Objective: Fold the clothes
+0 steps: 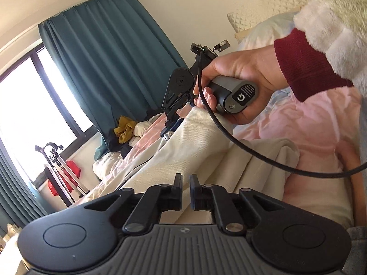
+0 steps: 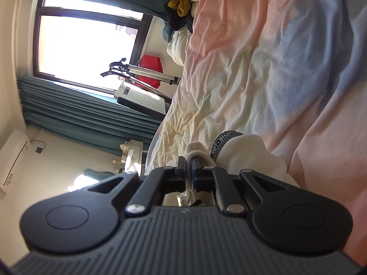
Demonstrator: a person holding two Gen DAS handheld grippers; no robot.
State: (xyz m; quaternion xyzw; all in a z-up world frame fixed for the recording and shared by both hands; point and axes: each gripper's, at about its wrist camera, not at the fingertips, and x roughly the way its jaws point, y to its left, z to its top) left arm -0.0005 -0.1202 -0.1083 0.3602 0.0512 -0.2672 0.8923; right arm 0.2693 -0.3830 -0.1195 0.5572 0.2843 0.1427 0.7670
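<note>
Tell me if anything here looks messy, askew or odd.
A heap of unfolded clothes, mustard on top, is dumped at the bed's far end. The black cable from the right claw trails over the cream garment being folded and could snag.

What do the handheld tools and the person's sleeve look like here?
Left tool: black linkage fingers, round black pivot housings, ribbed grey body. Right tool is alike, with a grey handle bearing a black "G" label and a black cable. The right hand wears a maroon ribbed cuff under fluffy white fleece.
</note>
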